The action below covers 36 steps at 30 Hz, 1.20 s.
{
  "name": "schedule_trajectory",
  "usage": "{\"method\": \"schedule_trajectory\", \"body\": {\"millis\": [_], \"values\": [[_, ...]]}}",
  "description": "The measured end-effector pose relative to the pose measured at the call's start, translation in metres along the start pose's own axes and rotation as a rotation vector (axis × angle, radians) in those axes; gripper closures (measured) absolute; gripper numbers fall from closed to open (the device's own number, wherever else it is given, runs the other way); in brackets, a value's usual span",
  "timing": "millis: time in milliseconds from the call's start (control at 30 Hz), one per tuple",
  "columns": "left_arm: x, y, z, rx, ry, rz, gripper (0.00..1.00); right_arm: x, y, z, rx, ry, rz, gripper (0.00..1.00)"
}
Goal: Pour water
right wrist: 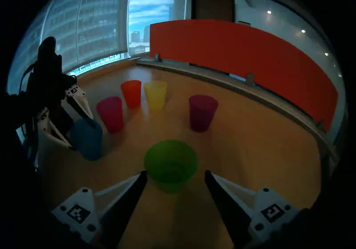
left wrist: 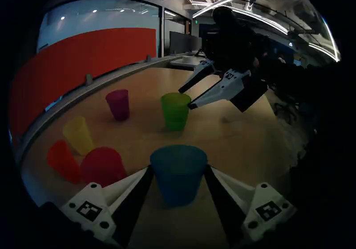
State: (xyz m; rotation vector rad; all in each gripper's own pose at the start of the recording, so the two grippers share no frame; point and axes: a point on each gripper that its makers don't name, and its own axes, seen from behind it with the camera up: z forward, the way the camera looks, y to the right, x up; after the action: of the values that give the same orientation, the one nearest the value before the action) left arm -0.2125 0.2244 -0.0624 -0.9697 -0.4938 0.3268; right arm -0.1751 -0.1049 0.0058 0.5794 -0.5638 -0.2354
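Observation:
A blue cup (left wrist: 178, 182) stands on the wooden table (left wrist: 236, 133), and my left gripper (left wrist: 179, 169) is shut on it, with both fingertips against its sides. Farther off stands a green cup (left wrist: 175, 111), with the right gripper (left wrist: 185, 99) at its rim. In the right gripper view the green cup (right wrist: 171, 165) sits upright between the fingers of my right gripper (right wrist: 175, 173). That gripper is open, with a small gap beside the cup. At the left of the same view, the left gripper (right wrist: 82, 134) holds the blue cup (right wrist: 89, 141).
More cups stand on the table: purple (right wrist: 202, 112), yellow (right wrist: 155, 94), orange (right wrist: 131, 93) and pink-red (right wrist: 111, 113). A raised rail (right wrist: 267, 98) edges the table in front of an orange wall panel (right wrist: 249, 48). Windows are at the back left.

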Motion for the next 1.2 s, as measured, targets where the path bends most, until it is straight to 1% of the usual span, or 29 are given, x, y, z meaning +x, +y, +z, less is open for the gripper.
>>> {"method": "schedule_trajectory", "body": {"millis": [500, 667, 833, 1200], "values": [[-0.006, 0.0, -0.004, -0.006, -0.009, 0.002, 0.17, 0.001, 0.0, 0.0, -0.001, 0.003, -0.001, 0.0], [-0.008, -0.003, -0.007, -0.005, -0.019, -0.003, 0.17, 0.003, -0.001, -0.001, -0.002, 0.005, -0.003, 0.0], [-0.012, -0.008, -0.01, 0.007, -0.031, 0.009, 0.16, 0.004, -0.002, -0.002, 0.0, 0.008, -0.003, 0.0], [-0.017, -0.009, -0.013, 0.014, -0.047, 0.016, 0.16, 0.006, -0.004, -0.002, 0.002, 0.011, -0.007, 0.0]]}}
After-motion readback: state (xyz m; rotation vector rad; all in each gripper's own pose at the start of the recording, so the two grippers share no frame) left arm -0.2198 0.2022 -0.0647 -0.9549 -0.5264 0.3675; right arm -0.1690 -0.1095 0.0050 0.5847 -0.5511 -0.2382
